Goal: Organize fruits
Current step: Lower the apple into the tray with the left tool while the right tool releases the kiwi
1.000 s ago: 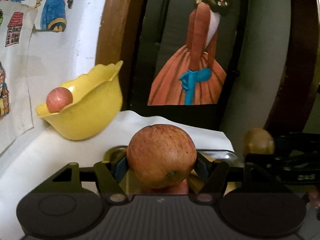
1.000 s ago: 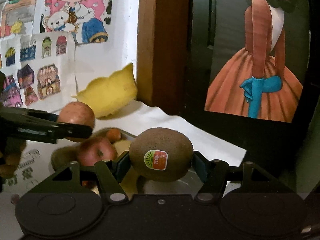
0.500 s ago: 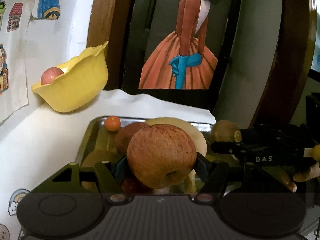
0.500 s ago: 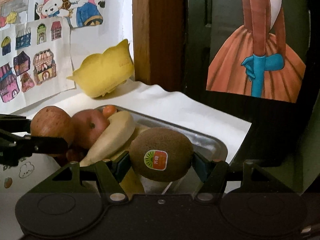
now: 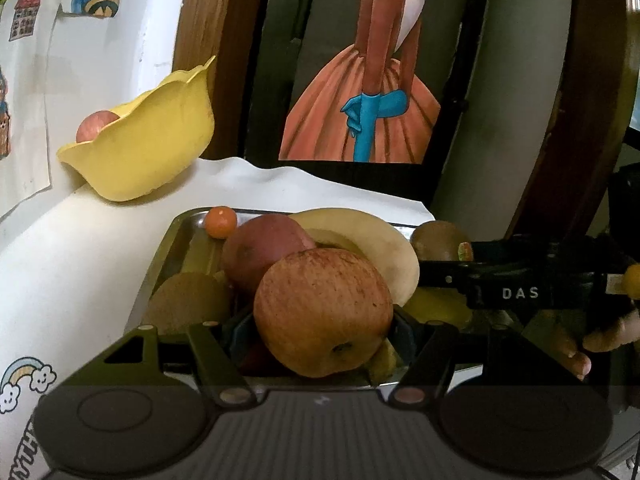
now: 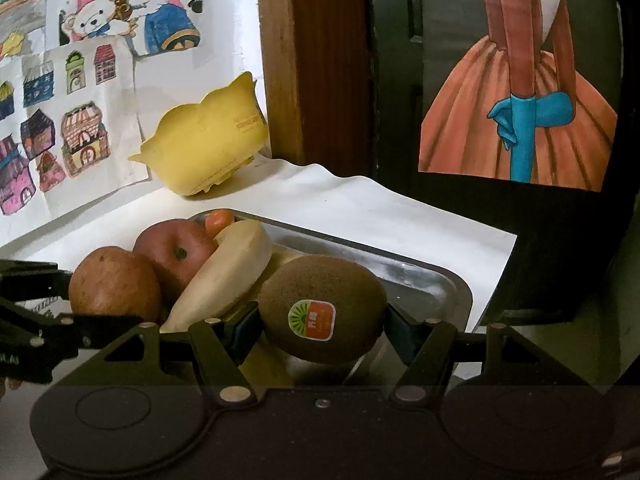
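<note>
My left gripper [image 5: 320, 320] is shut on a speckled red-orange apple [image 5: 324, 312], held above the near end of a metal tray [image 5: 176, 236]. My right gripper [image 6: 320, 320] is shut on a brown kiwi [image 6: 320, 308] with an orange sticker, over the tray's [image 6: 448, 280] right part. In the tray lie a darker red apple [image 5: 264, 252], a pale banana [image 5: 372, 248], a small orange fruit [image 5: 220, 222] and another kiwi [image 5: 188, 300]. A yellow bowl [image 5: 148, 152] at the back left holds one pink apple [image 5: 96, 124].
The tray sits on a white cloth [image 6: 360, 204] whose right edge drops off to a dark gap. A wall with children's drawings [image 6: 76, 120] runs along the left. A wooden post [image 6: 316, 60] and a dark panel with a painted dress [image 6: 520, 100] stand behind.
Both grippers have pulled back and up from the bowl side, so the tray and its fruit now show in full. The apple and the kiwi stay clamped.
</note>
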